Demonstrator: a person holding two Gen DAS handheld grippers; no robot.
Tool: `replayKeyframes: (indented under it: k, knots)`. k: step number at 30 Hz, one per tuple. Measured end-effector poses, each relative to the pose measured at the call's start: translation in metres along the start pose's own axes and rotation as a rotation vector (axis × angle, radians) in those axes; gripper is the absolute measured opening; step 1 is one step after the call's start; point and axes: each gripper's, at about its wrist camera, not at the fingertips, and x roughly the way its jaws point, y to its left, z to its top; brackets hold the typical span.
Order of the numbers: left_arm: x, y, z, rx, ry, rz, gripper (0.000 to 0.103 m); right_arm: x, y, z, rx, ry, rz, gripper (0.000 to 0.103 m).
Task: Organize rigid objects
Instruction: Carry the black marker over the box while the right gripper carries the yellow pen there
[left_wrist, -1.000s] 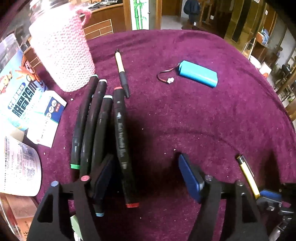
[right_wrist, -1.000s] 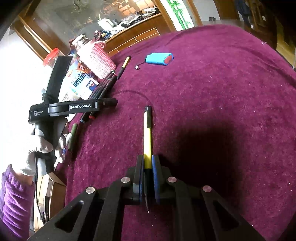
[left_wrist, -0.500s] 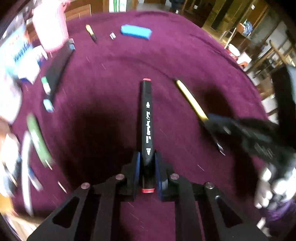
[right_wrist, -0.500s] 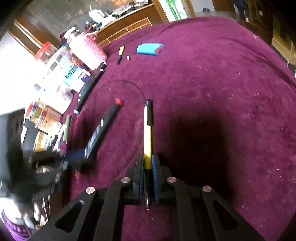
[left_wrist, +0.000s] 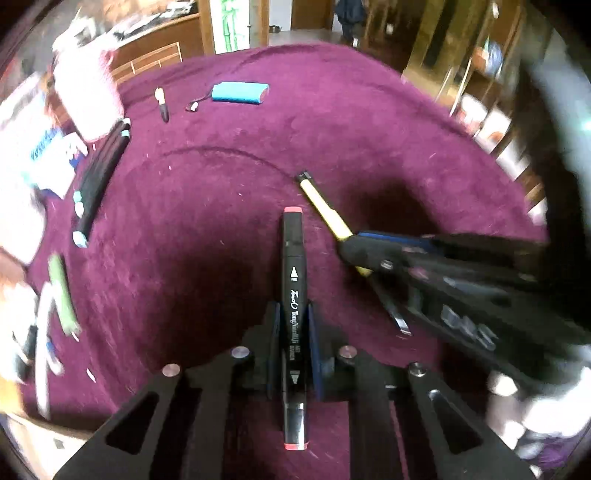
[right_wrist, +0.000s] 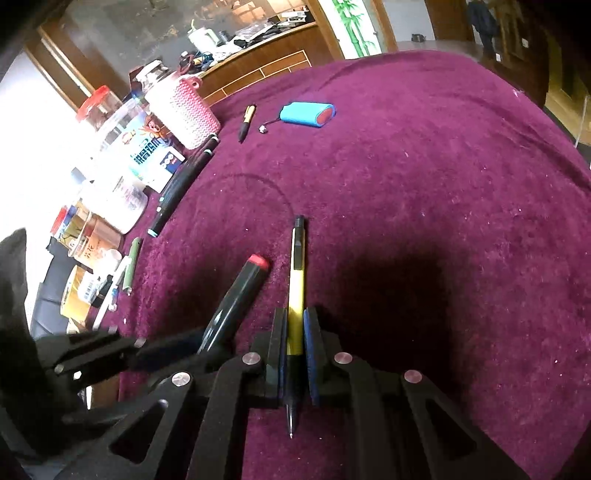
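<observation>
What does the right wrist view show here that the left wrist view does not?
Only the right wrist view: the pen's writing tip behind the right hand-held gripper, a red-lidded jar and sharp labels on the packages. Only the left wrist view: the printed lettering and rear red cap of the marker clamped in the left hand-held gripper. Both: the purple cloth, blue battery pack, pink knitted holder, row of black markers, small pen, and each hand-held gripper shut on its item.
</observation>
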Motion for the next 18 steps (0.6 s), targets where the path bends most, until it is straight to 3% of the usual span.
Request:
replayKeyframes:
  k: [10,18]
  knots:
    - [-0.097,0.007,-0.067,-0.158,-0.216,-0.153,0.014,-0.046,0.018,-0.007,0.010,-0.107,0.147,0.009]
    - [-0.185,0.051,-0.154,-0.301,-0.357,-0.197,0.014,-0.087,0.069,-0.057,-0.034,-0.080,0.301,0.009]
